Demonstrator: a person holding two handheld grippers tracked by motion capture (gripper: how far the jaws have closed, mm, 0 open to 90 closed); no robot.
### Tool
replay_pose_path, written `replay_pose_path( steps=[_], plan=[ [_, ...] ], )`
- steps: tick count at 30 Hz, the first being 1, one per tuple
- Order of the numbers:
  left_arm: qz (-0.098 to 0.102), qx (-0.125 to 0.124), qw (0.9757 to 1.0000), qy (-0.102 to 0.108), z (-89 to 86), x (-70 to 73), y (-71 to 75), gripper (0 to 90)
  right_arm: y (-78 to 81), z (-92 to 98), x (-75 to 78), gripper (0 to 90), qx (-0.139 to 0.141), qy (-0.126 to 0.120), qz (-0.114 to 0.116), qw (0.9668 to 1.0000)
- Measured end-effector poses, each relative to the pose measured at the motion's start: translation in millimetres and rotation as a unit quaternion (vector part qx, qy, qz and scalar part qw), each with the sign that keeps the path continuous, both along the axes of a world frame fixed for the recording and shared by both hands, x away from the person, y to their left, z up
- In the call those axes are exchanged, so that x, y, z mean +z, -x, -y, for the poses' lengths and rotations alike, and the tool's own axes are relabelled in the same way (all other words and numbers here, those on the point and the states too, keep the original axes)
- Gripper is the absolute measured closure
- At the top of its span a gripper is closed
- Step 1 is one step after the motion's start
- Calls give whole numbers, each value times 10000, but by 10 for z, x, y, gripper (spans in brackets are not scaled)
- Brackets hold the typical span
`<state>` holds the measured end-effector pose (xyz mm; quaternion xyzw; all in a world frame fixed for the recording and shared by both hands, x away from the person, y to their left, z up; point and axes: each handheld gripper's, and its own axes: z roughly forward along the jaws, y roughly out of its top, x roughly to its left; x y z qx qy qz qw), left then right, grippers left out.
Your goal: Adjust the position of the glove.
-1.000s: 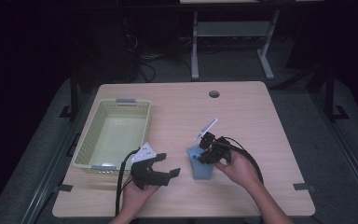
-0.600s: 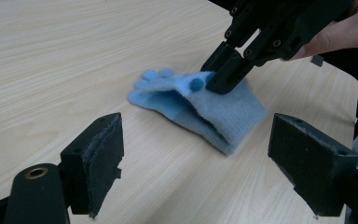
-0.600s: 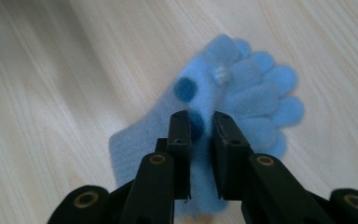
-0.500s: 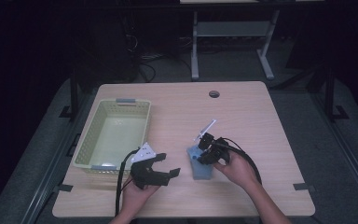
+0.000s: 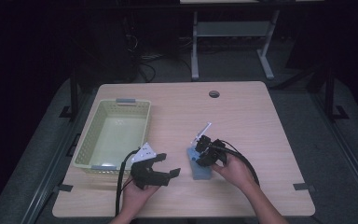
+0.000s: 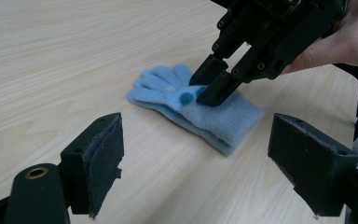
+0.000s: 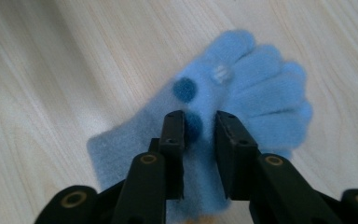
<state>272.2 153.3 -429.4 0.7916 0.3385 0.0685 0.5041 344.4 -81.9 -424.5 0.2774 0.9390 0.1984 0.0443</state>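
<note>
high view first: a light blue glove [image 5: 199, 166] lies flat on the wooden table [image 5: 261, 121], well to the right of the pale green basket [image 5: 113, 133] and nearer the person's edge than the basket's middle. the right gripper [image 5: 200, 151] comes down on the glove's far end from the right, the right hand [image 5: 233, 168] wrapped around its body and a cable trailing back along the forearm.

right gripper view: its two black jaws stand a little apart, tips resting on the glove [image 7: 223, 116] just behind the fingers, with a strip of fleece and one of two dark blue dots between them. the jaws have just been opening — the pads no longer pinch the fabric, so the glove lies loose under them rather than gripped.

left gripper view: the glove [image 6: 200, 112] lies folded flat on the wood, fingers pointing away, and the right gripper [image 6: 212, 88] presses down near its middle. the left gripper's own jaws are spread wide with nothing between them.

seen from above, the left gripper [image 5: 168, 169] hovers just off the basket's near right corner, left of the glove and clear of it, aimed toward it — held in the left hand [image 5: 135, 196].
</note>
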Motion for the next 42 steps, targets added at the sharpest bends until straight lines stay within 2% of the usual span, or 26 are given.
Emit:
replay_pose_path(
  steps=[6, 11, 14, 18, 21, 29, 34, 38, 40, 42],
  plan=[
    [-14, 14, 10000, -1, 4, -5, -2, 180, 5, 50, 68, 664, -122, -197, 63, 9997],
    [-28, 12, 10000, 1, 11, -12, -4, 181, 16, 76, 114, 764, -198, -402, 75, 9990],
    [-45, -20, 10000, -25, 9, -17, -6, 198, 13, 53, 71, 795, -188, -387, -15, 9991],
    [-61, -40, 10000, 8, 30, -27, 1, 202, -12, 25, -86, 813, -213, -292, -212, 9991],
    [-71, -80, 9999, -8, 37, -29, 5, 210, -22, 57, -122, 802, -344, -533, -295, 9976],
    [-114, -121, 9999, -2, 39, -41, -5, 224, 22, 120, -46, 664, -455, -784, -187, 9957],
    [-229, -110, 9997, 57, 55, -60, -12, 232, 44, 195, -14, 519, -664, -1046, -230, 9920],
    [-412, -90, 9990, 136, 65, -68, -25, 232, 87, 260, 17, 453, -816, -1167, -165, 9897],
    [-469, -64, 9987, 171, 74, -68, -29, 232, 107, 306, 12, 408, -935, -1241, -126, 9878],
    [-567, -55, 9982, 203, 95, -70, -33, 232, 123, 359, -7, 394, -1078, -1355, -181, 9847]
  ],
)
